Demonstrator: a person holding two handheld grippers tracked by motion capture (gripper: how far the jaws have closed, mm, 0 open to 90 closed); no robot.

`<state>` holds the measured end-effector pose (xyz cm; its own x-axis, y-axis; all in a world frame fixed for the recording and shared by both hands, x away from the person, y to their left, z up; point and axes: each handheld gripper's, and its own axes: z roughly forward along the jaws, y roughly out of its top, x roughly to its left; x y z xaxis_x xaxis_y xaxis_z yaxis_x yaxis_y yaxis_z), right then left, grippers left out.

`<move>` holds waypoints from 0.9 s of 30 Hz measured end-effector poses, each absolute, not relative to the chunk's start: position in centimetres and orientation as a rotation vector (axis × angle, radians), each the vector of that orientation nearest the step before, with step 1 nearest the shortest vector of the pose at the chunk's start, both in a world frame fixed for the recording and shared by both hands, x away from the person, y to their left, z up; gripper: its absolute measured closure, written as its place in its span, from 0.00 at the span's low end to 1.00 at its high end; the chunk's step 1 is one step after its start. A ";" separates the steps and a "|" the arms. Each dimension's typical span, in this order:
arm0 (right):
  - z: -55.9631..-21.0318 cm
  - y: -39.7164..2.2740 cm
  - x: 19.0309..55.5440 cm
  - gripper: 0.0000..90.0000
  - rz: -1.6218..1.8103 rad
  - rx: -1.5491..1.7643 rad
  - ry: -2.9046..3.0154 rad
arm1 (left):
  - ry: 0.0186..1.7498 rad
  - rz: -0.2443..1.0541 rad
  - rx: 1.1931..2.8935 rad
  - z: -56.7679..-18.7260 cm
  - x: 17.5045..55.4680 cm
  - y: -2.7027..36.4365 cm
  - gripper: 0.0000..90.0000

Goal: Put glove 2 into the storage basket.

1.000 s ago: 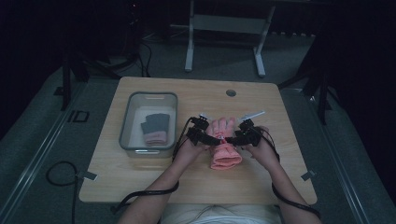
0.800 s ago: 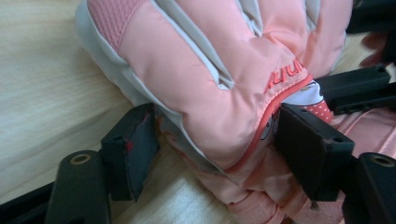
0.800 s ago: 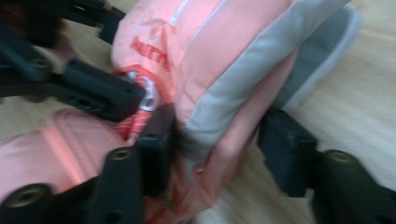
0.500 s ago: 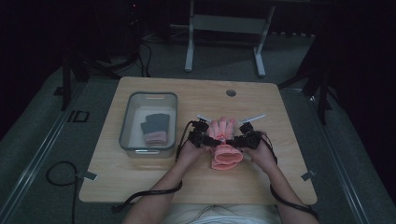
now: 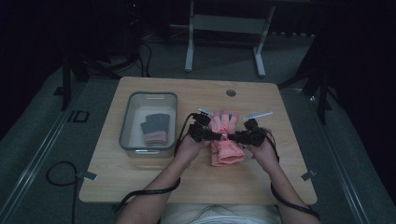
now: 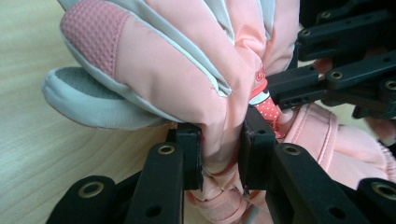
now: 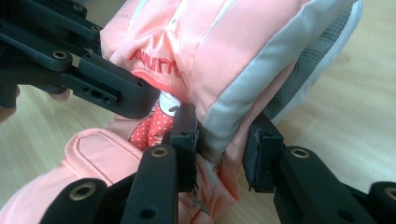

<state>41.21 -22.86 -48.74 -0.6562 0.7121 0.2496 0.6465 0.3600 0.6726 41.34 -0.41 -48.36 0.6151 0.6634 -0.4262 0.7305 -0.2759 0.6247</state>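
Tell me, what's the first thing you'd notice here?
The puffy pink glove in the middle of the wooden table, pinched from both sides by the left claw and the right claw. To its left sits a clear bin with a dark glove lying inside.

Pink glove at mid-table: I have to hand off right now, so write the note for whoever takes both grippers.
Left gripper: shut on the pink glove, pinching a fold of its fabric.
Right gripper: jaws either side of the glove's grey-trimmed edge; one touches, the other shows a gap, so I cannot tell if it grips.
Glove: on the table between both hands, fingers pointing away from the person.
Bin: left of the glove, holding a dark glove on something pink.
Done: nothing confirmed beyond the hold.
Left: probably moving the pink glove into the bin; confirm first.
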 end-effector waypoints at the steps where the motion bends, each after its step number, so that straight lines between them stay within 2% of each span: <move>1: -48.3 -22.8 41.2 0.76 1.194 1.254 2.511 | 1.091 -0.088 2.003 -47.7 41.3 -0.3 0.81; 17: -41.0 -20.3 41.2 0.77 1.297 1.100 2.423 | 1.052 0.083 1.976 -40.0 40.5 2.3 0.82; 27: -38.8 -17.7 42.1 0.76 1.318 1.027 2.435 | 1.071 0.126 1.953 -38.0 40.5 5.0 0.82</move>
<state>42.07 -17.69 -38.76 -0.7427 0.6519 0.1532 0.4847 0.3654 0.7947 40.51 5.05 -38.04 0.6232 0.7225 -0.2993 0.6333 -0.2417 0.7352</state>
